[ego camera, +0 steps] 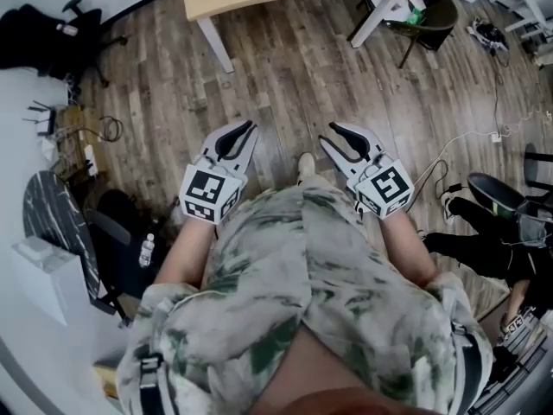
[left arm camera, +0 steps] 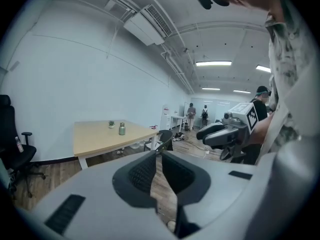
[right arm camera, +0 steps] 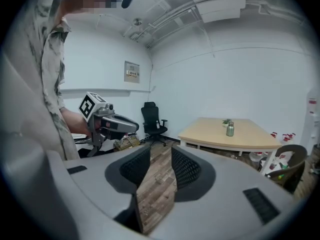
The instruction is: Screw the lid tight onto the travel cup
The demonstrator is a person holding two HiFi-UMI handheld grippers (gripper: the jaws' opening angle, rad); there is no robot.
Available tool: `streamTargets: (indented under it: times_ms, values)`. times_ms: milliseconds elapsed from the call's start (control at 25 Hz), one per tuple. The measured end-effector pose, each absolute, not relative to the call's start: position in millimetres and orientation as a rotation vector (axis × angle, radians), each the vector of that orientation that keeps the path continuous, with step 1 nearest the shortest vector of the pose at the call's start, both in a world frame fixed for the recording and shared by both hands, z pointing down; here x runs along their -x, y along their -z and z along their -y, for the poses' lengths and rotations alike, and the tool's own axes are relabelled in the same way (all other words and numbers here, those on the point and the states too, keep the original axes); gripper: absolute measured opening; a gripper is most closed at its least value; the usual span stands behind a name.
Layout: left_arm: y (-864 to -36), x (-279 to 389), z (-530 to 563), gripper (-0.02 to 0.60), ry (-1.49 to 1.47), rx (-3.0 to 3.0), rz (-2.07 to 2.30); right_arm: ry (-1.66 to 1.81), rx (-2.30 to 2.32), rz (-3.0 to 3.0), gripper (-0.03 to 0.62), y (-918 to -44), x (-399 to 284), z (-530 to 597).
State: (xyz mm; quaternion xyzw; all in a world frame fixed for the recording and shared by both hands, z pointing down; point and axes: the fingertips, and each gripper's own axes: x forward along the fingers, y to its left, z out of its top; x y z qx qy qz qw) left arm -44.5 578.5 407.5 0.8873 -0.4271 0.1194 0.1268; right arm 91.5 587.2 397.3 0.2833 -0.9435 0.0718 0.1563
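Travel cup stands upright on the light wood table, near the far edge, with a small potted plant just beside it. It is well away from both grippers; neither touches it. It is too small in both gripper views to tell whether the lid is seated, loose or threaded, and only a darker top end can be made out.

Left gripper: jaws clenched, tips meeting, nothing between the pads. Only wood floor shows through the slit lower down.

Right gripper: jaws partly apart with a clear gap. It is empty too, with just floor planks seen between the pads.

Head view: both grippers are held out in front of the person's patterned shirt, side by side, over bare floor and short of the table. Each is visible in the other's camera, off to the side.

Cut off or hidden: the head view catches only the table's near edge and one leg at the top of the frame, so the cup is out of that view. The shirt blocks the lower half. A black office chair stands by the far wall; clutter along the walls is not legible.
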Motion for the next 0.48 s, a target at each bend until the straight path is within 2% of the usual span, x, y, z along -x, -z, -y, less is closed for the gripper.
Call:
streamTargets:
  times_ms: [160,240,480]
  values:
    - [-401.0,23.5,-533.1,0.055,-0.358,-2.534,1.332,-0.205,-0.783,2.702,0.181,-398.2,-113.5,-542.8]
    - [-398.6,8.3,-511.1,0.130,-0.363,-2.520,1.349,-0.191,-0.771,2.716,0.184,-394.7,-124.2,-520.3]
    - [-399.8,-33.2,-462.3,0.146,-0.362,-2.492,1.362,-0.177,-0.763,2.726,0.185,-396.1,-168.7,-463.9]
